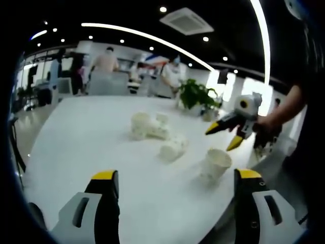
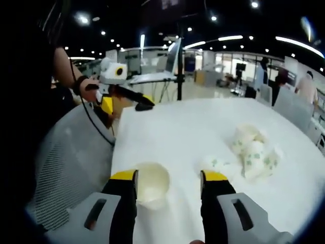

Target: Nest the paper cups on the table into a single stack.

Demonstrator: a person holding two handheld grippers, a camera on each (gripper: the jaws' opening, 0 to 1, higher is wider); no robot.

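Left gripper (image 1: 175, 185): jaws apart, empty, low in frame above the white table (image 1: 91, 137). Right gripper (image 2: 167, 183): jaws apart, nothing clamped; open-mouthed paper cup (image 2: 150, 184) lies just ahead between them, leaning toward the left jaw. Cluster of printed cups (image 2: 254, 150) lies on the table at right of frame.

The surface (image 1: 91, 147) looks smooth and white with a soft, near-matt sheen. The paper cups (image 1: 152, 127) at centre frame look thin, matt and off-white; in the right gripper view some (image 2: 256, 152) carry a faint green print. The upright cup (image 2: 147, 183) at lower centre shows a smooth, plain, pale inside. Each claw (image 1: 175, 190) (image 2: 167, 188) looks like hard plastic, with black jaws, glossy yellow tips and matt grey housings.
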